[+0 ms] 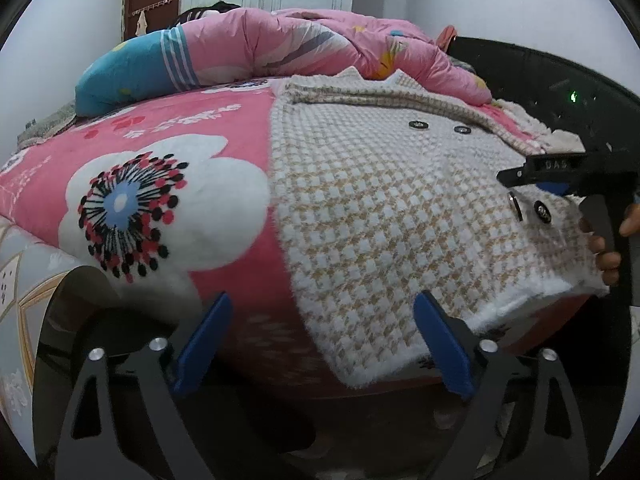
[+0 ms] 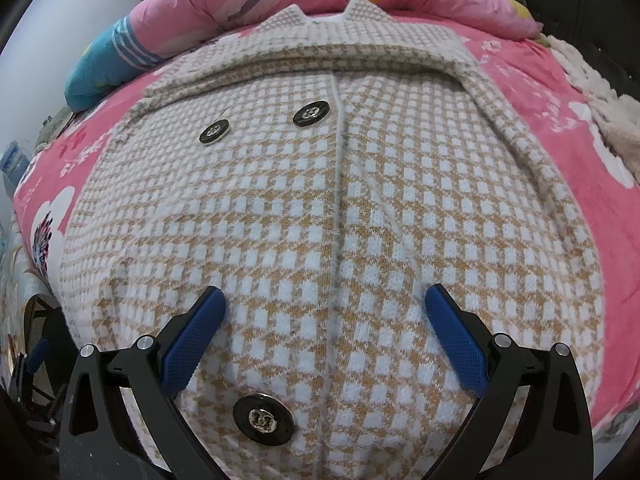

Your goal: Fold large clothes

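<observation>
**Coat laid flat, first fold not yet begun**

Pink floral bedding (image 1: 224,120) fills the scene, with a rolled pink quilt (image 1: 304,44) along the top of both views. We find the houndstooth coat (image 2: 320,208) spread front-up on the bed, collar toward the top of the frame and hem at the bottom, where it hangs a little over the bed edge in the left wrist view. It is a thick, fuzzy knit in tan and white, with dark metal buttons (image 2: 311,114) and a centre seam running down it.

Our left gripper (image 1: 322,344) hovers at the lower part of the frame by the coat's hem corner, jaws spread wide and holding nothing. Our right gripper (image 2: 325,336) hangs over the coat's middle, also wide open and empty.

We judge the step to be the approach before the first fold. Next we would need each gripper to close on an edge of the coat, then carry it across evenly.
</observation>
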Motion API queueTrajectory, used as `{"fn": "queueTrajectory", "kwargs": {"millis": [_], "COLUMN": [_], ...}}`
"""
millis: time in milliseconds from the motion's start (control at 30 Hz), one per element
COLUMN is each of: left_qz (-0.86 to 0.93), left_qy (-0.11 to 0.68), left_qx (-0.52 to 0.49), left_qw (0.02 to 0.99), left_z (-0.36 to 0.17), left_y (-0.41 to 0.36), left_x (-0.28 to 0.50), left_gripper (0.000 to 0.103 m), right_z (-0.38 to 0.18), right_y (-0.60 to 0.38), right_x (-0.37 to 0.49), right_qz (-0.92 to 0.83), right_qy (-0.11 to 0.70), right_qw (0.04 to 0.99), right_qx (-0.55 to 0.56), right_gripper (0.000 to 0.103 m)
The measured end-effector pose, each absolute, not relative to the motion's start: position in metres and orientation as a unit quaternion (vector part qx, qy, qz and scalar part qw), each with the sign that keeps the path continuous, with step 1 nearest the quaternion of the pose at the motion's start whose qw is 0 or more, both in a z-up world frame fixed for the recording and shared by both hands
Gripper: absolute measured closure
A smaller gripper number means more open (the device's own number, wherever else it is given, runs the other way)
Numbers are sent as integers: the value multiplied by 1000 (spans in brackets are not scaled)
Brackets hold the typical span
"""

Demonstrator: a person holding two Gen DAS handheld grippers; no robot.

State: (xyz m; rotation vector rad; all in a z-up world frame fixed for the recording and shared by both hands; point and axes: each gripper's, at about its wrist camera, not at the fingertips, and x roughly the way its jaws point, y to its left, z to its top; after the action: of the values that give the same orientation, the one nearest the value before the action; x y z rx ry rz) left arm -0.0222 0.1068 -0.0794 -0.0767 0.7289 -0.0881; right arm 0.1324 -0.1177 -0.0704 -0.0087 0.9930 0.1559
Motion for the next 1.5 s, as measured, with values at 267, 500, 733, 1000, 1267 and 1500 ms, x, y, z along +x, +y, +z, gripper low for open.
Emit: {"fn": "queueTrajectory", "kwargs": {"millis": [267, 500, 733, 1000, 1267, 1500], "left_qz": [-82, -97, -106, -97, -95, -95], "left_qy": [386, 448, 473, 483, 487, 492], "left_qx": [-96, -141, -151, -150, -137, -143], "left_qw": [914, 878, 862, 857, 857, 853], "left_z": [-87, -111, -122, -123, -125, -127], "left_y": [121, 122, 114, 110, 105, 105], "left_x": [-7, 26, 33, 35, 30, 31], "left_gripper": [45, 60, 63, 64, 66, 66], "right_z": [-66, -50, -27, -48, -68, -93], "right_y": [-122, -141, -198, -287, -314, -320], "right_x": [123, 96, 31, -12, -24, -25], "right_qz": [87, 118, 125, 106, 106, 104], "right_qy": [471, 460, 426, 448, 463, 487], "right_qw": [878, 880, 896, 868, 842, 814], "right_qx": [-10, -5, 10, 185, 255, 299], "right_gripper": [8, 8, 8, 9, 15, 35]}}
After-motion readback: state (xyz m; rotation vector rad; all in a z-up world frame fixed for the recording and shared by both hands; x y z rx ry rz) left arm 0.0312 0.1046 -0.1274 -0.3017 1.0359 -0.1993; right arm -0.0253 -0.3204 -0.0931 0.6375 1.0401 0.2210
